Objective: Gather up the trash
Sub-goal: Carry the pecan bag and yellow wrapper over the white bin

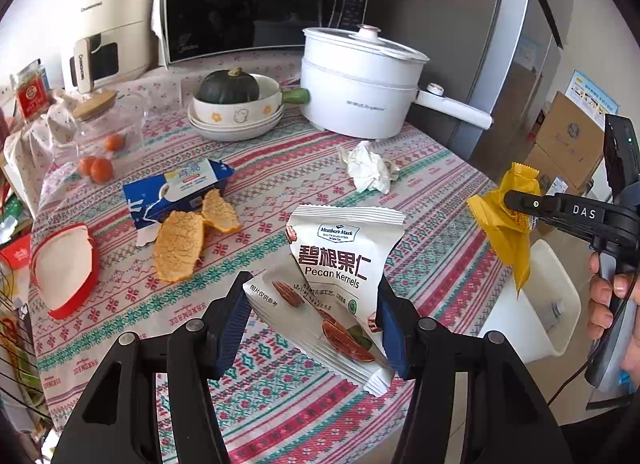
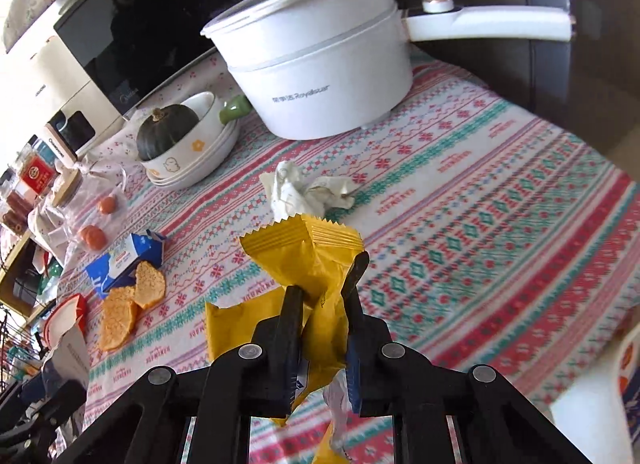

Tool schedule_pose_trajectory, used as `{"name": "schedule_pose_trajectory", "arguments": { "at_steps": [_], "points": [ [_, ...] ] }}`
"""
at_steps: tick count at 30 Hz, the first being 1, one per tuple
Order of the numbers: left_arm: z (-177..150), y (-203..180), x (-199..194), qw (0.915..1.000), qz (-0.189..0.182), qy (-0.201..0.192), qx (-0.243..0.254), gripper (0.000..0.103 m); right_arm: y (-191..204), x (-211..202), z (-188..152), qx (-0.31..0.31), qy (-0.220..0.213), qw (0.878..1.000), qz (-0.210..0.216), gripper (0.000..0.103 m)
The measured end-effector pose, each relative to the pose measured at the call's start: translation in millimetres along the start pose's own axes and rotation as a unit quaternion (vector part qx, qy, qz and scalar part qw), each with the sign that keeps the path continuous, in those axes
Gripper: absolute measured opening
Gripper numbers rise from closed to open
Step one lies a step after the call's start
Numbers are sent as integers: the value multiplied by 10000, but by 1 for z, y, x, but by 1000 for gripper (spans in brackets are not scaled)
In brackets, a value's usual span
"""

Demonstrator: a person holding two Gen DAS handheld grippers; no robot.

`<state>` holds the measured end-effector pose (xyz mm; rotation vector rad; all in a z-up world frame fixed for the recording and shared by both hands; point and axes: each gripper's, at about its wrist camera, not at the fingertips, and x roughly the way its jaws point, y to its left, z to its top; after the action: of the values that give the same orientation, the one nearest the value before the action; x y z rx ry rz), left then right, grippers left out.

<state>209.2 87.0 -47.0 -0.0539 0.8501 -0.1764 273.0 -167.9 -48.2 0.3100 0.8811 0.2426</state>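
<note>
The left gripper [image 1: 312,300] has its jaws closed against a white packet [image 1: 340,264] reading "Member's Mark Pecan Kernels", lifted over the tablecloth [image 1: 420,192]. The right gripper [image 2: 326,276] pinches a crumpled yellow wrapper [image 2: 296,256]. At twelve o'clock lies a crumpled tissue [image 2: 304,188]; beyond stands a white pot [image 2: 320,60] marked "Royalstar".

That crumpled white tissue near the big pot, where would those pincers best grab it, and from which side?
Probably from straight above, closing on the raised bunched middle of the crumpled tissue. It lies loose on the tablecloth, clear of the white pot, and its thin edges lie flat, so the fingers would likely slip off them. The humped centre gives soft folds to pinch.
</note>
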Motion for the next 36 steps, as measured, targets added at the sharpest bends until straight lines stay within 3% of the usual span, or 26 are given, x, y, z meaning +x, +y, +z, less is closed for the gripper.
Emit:
{"name": "schedule_pose_trajectory", "arguments": {
  "at_steps": [7, 15, 26, 36],
  "points": [
    [-5, -47, -18, 9995, -189, -95, 239, 61, -38, -59, -19, 174, -153, 9997, -66, 17],
    [-10, -102, -21, 9973, -587, -157, 414, 61, -77, -90, -31, 212, 190, 9978, -602, 17],
    [-26, -206, 22, 9861, -1043, 332, 1246, 61, -179, -121, -54, 812, 544, 9866, -1306, 17],
    [-35, -302, 68, 9710, -1667, 723, 1556, 61, -277, -148, -75, 1610, 655, 9676, -1830, 18]
  ]
}}
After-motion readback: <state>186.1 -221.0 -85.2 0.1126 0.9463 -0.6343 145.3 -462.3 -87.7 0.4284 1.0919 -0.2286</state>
